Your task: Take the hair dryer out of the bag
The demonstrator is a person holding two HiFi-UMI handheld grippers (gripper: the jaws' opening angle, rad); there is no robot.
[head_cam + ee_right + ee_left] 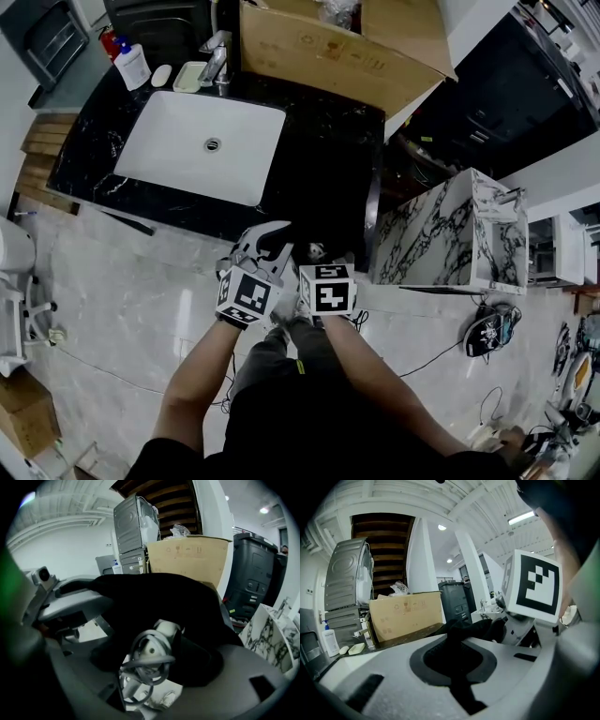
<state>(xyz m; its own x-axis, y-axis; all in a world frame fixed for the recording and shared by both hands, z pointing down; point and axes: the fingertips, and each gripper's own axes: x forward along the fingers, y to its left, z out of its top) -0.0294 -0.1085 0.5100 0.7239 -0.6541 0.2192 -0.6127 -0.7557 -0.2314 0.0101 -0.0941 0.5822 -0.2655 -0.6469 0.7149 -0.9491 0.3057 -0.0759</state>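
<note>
A black bag [159, 602] hangs between my two grippers at the front edge of the counter [328, 187]. My left gripper [452, 660] is shut on a fold of the bag's black cloth [468, 630]. In the head view it [265, 246] sits left of my right gripper [314, 258]. The hair dryer [154, 651] shows its pale handle end, wrapped in grey cord, sticking out of the bag's mouth. My right gripper [157, 667] stands wide open around that handle; its pads do not press on it. The rest of the dryer is hidden in the bag.
A white sink [202, 145] is set in the black counter, with a faucet [217, 66] and a soap bottle [131, 64] behind it. A cardboard box [328, 47] stands at the back. A marble block [441, 234] is on the right, cables and shoes [492, 330] on the floor.
</note>
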